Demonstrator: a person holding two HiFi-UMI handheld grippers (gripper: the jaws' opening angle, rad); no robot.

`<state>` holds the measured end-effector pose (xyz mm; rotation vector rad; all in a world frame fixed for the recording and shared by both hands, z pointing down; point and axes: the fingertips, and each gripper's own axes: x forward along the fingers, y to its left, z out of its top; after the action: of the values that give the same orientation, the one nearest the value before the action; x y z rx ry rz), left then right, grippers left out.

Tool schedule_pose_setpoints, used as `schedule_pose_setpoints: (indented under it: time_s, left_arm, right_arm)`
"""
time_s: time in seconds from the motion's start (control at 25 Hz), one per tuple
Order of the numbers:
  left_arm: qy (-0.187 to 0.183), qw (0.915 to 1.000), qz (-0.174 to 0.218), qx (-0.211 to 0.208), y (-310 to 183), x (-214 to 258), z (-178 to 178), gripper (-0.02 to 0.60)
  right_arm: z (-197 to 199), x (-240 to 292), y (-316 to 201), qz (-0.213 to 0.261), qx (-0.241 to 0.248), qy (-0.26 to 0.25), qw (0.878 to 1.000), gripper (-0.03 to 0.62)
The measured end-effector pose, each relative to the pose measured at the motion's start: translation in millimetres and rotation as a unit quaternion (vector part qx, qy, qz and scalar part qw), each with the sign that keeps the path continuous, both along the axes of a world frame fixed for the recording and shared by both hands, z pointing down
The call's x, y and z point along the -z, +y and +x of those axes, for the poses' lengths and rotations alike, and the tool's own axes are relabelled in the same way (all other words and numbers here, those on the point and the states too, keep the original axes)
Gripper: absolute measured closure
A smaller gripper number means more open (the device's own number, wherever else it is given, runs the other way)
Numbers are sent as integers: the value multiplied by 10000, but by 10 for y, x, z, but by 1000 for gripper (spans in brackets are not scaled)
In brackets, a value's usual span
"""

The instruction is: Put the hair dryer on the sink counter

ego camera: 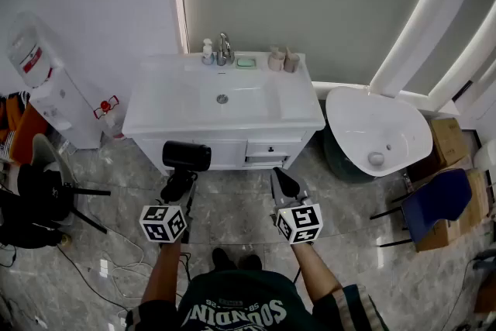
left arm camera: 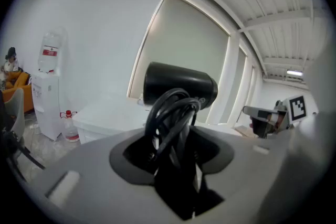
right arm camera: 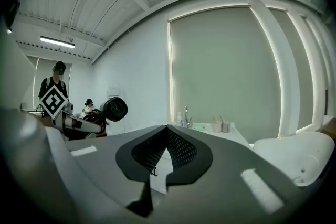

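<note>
The black hair dryer [ego camera: 187, 156] hangs in front of the white sink counter [ego camera: 155, 103], level with its front edge and over the floor. My left gripper [ego camera: 177, 184] is shut on its handle, with the black cord wound round that handle. In the left gripper view the hair dryer [left arm camera: 178, 84] stands upright out of the left gripper [left arm camera: 176, 152], and the counter [left arm camera: 105, 113] lies behind it. My right gripper [ego camera: 283, 181] is shut with nothing in it, below the counter's right half. In the right gripper view the right gripper [right arm camera: 167, 129] points at the counter [right arm camera: 210, 132], and the hair dryer [right arm camera: 114, 109] shows at left.
On the counter's back edge stand a faucet [ego camera: 224, 50], a soap bottle [ego camera: 207, 51], a green soap dish [ego camera: 246, 62] and two cups [ego camera: 283, 60]. A water dispenser [ego camera: 46, 85] stands left, a white tub [ego camera: 376, 132] right, a blue chair [ego camera: 434, 201] and a black chair [ego camera: 39, 198] at the sides. Cables lie on the floor.
</note>
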<state>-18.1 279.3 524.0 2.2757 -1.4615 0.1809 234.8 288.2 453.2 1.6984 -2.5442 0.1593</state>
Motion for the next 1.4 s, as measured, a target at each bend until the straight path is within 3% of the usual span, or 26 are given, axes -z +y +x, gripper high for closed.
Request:
schedule_pose_setpoints:
  time_s: [0.56,0.88,1.4]
  left_arm:
    - [42,10000,-26,79,-143,-39,-189,347]
    - [23,10000,-80,40,-222,-111,-479,347]
    - [34,9999,-78,-72,-417,-166,-814,347]
  right_arm:
    - [-276,-104,-177,-195,270,-49,9994,591]
    - [-591,-139,-277,-236,345,-36,9991,591]
    - [-872,-216,-327,-233,175,-46,9996,591]
